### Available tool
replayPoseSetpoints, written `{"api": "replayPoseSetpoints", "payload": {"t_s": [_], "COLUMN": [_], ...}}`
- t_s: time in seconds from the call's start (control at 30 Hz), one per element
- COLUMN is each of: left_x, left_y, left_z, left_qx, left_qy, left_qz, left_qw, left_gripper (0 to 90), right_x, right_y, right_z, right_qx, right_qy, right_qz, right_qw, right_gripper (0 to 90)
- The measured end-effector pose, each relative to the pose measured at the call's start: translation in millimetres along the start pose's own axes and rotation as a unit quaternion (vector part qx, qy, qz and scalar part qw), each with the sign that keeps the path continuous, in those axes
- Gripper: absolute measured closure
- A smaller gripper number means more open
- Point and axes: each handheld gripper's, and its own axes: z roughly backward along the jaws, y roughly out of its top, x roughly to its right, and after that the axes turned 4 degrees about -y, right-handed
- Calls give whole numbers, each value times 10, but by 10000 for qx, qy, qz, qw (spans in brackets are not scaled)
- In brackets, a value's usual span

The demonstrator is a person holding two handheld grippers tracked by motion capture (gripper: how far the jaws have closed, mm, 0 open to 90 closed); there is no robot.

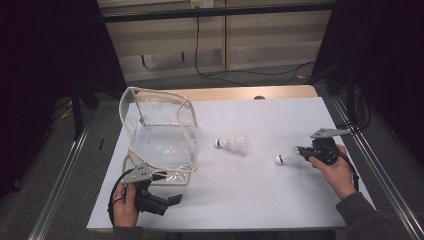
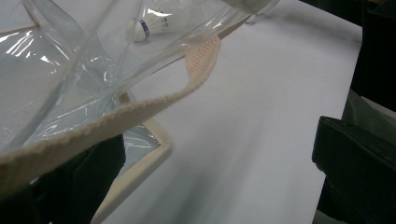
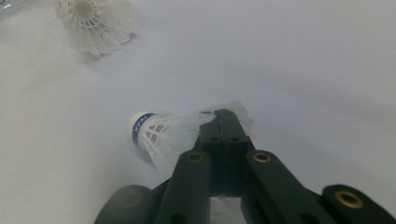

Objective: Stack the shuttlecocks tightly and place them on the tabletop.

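Note:
My right gripper [image 1: 300,151] is shut on the skirt rim of a white shuttlecock [image 1: 287,158], which lies on the white table sheet with its cork pointing left. In the right gripper view the closed jaws [image 3: 224,117] pinch that shuttlecock [image 3: 154,135]. A second shuttlecock [image 1: 233,143] lies loose at mid-table, also seen farther off [image 3: 93,23]. A clear plastic bag [image 1: 160,135] with beige trim stands open at the left. My left gripper [image 1: 167,187] sits at its near corner, jaws wide apart [image 2: 219,140]. The bag's beige strap [image 2: 140,109] drapes over one jaw.
The white sheet [image 1: 250,200] covers a wooden table whose bare edge [image 1: 250,93] shows at the back. Metal rails [image 1: 65,170] run along both sides. Black cables trail on the floor behind. Open sheet lies between the bag and my right hand.

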Motion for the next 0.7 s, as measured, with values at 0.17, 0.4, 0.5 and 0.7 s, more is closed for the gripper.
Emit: {"api": "replayPoseSetpoints", "payload": {"t_s": [0.17, 0.4, 0.5, 0.7], "left_x": [0, 1, 3, 6], "left_y": [0, 0, 1, 3], "left_z": [-1, -1, -2, -5], "left_qx": [4, 2, 0, 2], "left_qy": [1, 5, 4, -7], "left_qz": [4, 5, 2, 11], "left_qw": [10000, 10000, 10000, 10000], "left_gripper": [28, 28, 28, 28], "right_x": [10, 22, 34, 48], "right_y": [-18, -37, -49, -58], "right_z": [9, 19, 30, 59], "right_qx": [-4, 17, 33, 76], "right_qy": [-4, 6, 18, 49], "right_qz": [-33, -39, -80, -131], "right_qw": [10000, 10000, 10000, 9999], "right_gripper": [900, 900, 900, 900]}}
